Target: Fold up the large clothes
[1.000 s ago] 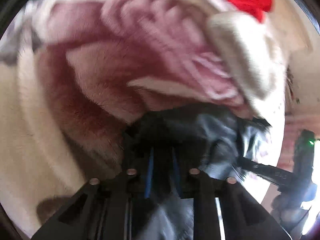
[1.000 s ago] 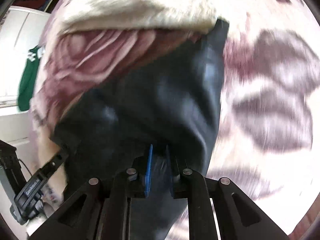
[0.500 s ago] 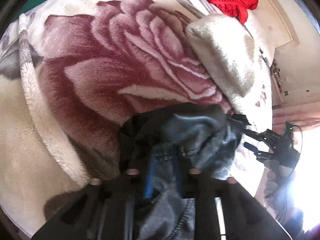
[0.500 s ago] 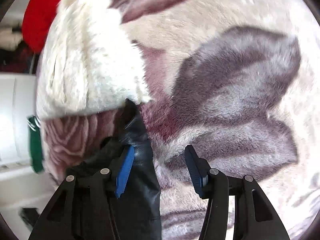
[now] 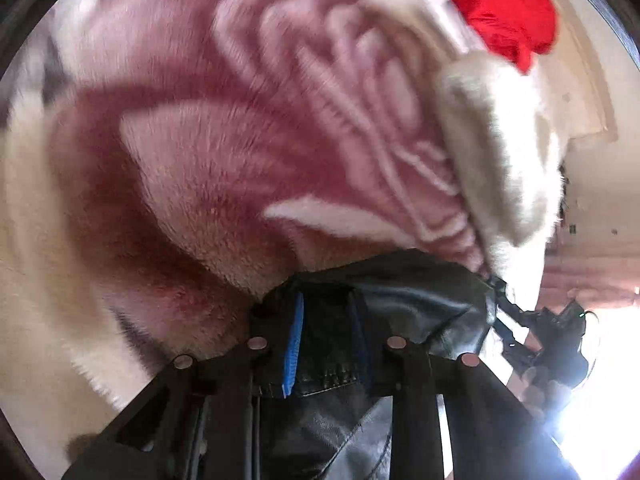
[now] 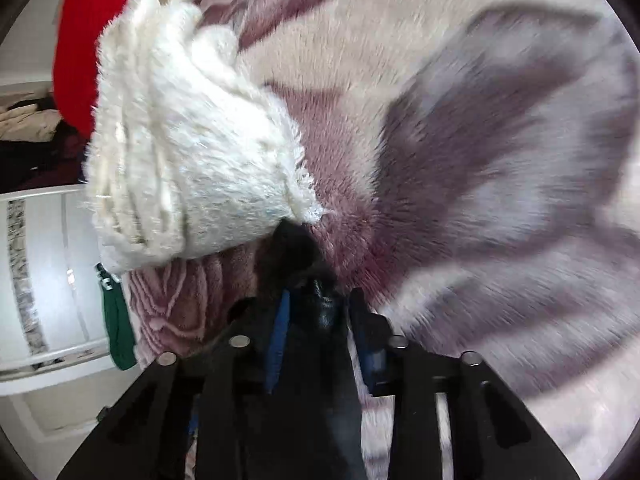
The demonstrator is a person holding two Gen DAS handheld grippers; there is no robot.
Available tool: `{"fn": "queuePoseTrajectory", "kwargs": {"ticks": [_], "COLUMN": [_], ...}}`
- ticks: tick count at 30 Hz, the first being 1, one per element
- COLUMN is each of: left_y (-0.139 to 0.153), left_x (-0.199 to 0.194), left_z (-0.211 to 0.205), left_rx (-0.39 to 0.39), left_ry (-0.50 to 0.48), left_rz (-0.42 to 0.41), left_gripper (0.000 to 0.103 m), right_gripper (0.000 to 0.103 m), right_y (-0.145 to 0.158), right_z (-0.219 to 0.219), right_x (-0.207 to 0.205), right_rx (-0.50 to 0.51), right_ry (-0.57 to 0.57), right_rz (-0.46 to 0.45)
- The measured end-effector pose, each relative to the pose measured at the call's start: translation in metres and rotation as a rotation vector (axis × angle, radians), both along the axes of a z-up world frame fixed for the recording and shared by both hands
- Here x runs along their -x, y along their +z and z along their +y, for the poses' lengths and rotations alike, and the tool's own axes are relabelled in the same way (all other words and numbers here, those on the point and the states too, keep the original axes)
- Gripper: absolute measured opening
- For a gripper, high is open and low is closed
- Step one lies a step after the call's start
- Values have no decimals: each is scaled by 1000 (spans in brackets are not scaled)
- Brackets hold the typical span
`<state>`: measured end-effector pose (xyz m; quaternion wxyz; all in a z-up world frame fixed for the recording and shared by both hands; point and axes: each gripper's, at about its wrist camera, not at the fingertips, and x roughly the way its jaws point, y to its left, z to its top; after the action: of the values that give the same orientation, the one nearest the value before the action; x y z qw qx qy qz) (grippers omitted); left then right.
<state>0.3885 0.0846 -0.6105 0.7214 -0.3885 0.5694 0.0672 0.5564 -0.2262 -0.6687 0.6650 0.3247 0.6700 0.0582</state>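
Note:
A black leather-like garment lies on a floral plush blanket. My left gripper is shut on the garment's edge, cloth bunched between the blue pads. My right gripper stands over another part of the black garment, near a cream folded blanket edge. Its jaws are narrowly apart with cloth between them; whether they pinch it is unclear. The other gripper shows at the right edge of the left wrist view.
A red cloth lies at the far side of the blanket, also in the right wrist view. A green garment hangs at the blanket's left edge by white furniture.
My right gripper's jaws were wide open half a second ago and have narrowed around the black cloth. My left gripper keeps its grip and has shifted slightly.

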Motion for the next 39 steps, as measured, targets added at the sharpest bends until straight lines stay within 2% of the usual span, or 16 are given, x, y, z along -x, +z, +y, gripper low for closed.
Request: {"fn": "queuePoseTrajectory", "kwargs": {"ticks": [3, 5, 9, 12, 13, 15, 17, 19, 20, 24, 27, 29, 32, 33, 35, 39], "left_y": [28, 39, 42, 33, 35, 48, 60, 58, 49, 0, -20, -26, -33, -32, -23, 2], "left_x": [9, 14, 15, 14, 17, 27, 41, 53, 58, 63, 55, 57, 63, 63, 64, 81], "left_z": [-8, -14, -26, -29, -29, -33, -42, -54, -62, -72, -62, -63, -53, -49, -44, -40], "left_rx": [-67, -74, -93, -82, -77, -92, -124, -146, -146, -182, -127, -141, -66, -42, 23, 91], "left_ry": [-29, -36, -68, -68, -66, -70, -89, -122, -155, -161, -126, -160, -113, -95, -57, -10], "left_rz": [-38, -63, -64, -25, -28, -53, -70, -43, -12, 77, 89, 53, 16, 14, 8, -37], "left_gripper": [22, 22, 22, 22, 22, 22, 21, 10, 2, 0, 2, 5, 5, 4, 4, 4], "right_gripper": [35, 42, 42, 38, 38, 39, 49, 58, 58, 58, 58, 58, 60, 64, 82, 83], "right_y": [53, 65, 26, -13, -24, -24, -1, 18, 24, 33, 39, 36, 24, 14, -7, -52], "right_z": [3, 28, 129, 173, 177, 168, 151, 128, 118, 45, 8, -12, -46, -55, -58, -56], "right_x": [13, 21, 22, 9, 2, -4, 1, 16, 25, 63, 86, 99, 110, 111, 104, 78], "right_rx": [5, -107, -344, -93, -88, -150, -158, -117, -102, -19, 33, 27, -32, -89, -216, -459], "right_ry": [2, 109, 438, 492, 469, 402, 415, 421, 415, 399, 390, 349, 287, 258, 235, 234], "right_rz": [-145, -173, -8, -39, -27, 28, -12, -44, -42, 6, 22, 41, 64, 64, 45, 10]}}
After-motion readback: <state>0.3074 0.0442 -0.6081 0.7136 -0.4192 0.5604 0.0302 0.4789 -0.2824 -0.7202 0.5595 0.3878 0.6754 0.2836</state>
